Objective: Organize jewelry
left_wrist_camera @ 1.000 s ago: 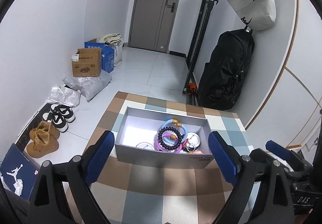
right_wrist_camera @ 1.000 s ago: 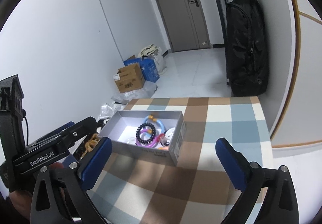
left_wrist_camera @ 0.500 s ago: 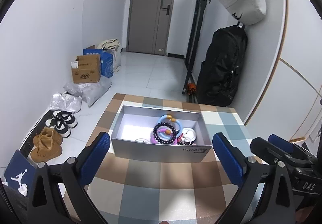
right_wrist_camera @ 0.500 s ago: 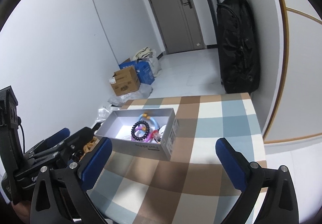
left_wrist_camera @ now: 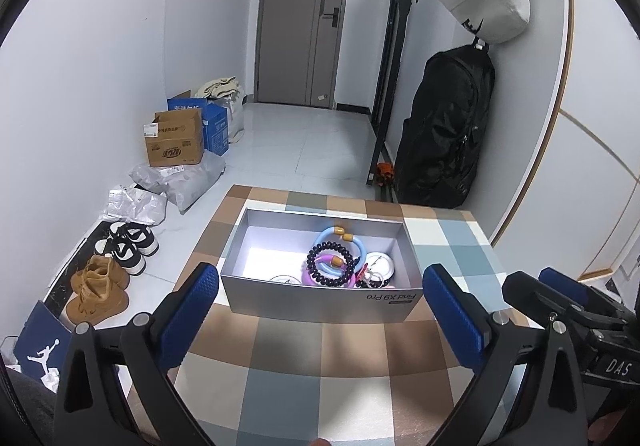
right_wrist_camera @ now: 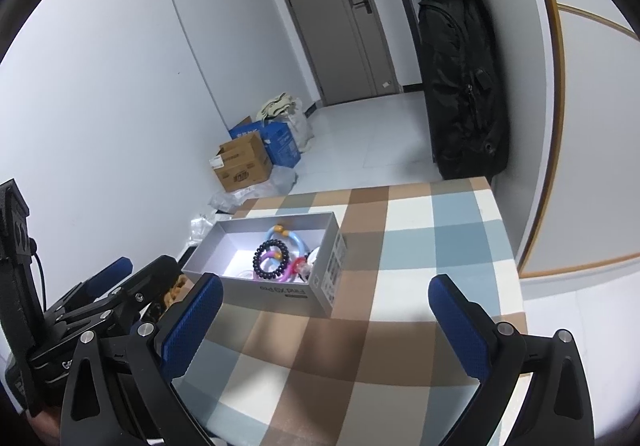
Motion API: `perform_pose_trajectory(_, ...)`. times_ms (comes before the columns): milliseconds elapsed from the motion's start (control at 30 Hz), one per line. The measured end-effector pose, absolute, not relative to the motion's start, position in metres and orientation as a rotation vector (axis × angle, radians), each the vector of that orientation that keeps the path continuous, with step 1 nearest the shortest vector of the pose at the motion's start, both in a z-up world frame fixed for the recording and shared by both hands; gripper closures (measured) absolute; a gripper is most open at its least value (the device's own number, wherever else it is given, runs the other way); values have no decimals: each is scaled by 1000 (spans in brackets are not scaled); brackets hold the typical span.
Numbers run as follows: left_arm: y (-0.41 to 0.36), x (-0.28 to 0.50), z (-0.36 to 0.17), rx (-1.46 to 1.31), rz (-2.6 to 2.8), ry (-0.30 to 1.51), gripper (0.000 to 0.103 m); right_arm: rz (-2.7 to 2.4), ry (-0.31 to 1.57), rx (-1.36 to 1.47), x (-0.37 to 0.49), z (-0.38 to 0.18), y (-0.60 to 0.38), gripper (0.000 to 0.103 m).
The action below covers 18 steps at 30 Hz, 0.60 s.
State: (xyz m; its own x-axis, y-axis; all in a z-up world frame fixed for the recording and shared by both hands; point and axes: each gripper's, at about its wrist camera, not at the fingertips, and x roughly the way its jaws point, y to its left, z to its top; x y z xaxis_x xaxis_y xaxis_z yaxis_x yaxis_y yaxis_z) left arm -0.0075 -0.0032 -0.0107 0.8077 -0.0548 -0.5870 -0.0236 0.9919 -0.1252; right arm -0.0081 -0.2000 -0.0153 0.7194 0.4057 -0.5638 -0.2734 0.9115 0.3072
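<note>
In the left wrist view, the left gripper [left_wrist_camera: 320, 298] fills the lower part of the frame with its blue-padded jaws spread wide and nothing between them; the two pads sit level with the near corners of the grey box [left_wrist_camera: 320, 302], clear of it. That box stands in the middle of the frame on the checked tablecloth [left_wrist_camera: 320, 374], and the jewelry lies at its right end: a black bead bracelet [left_wrist_camera: 330, 264] on top of a light blue ring bracelet [left_wrist_camera: 352, 242], with a purple band [left_wrist_camera: 310, 278] beneath. The right gripper's body shows at the lower right edge. In the right wrist view, the right gripper [right_wrist_camera: 326, 316] spans the bottom of the frame, jaws equally wide and empty, over bare cloth. The box sits left of centre, the bracelets inside it, and the left gripper juts in at the lower left.
</note>
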Motion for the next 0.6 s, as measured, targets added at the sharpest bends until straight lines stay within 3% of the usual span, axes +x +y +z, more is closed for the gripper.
perform_pose_trajectory(600,-3,-7,-11,-128,-10,645,3,367,693,202,-9,-19,-199,0)
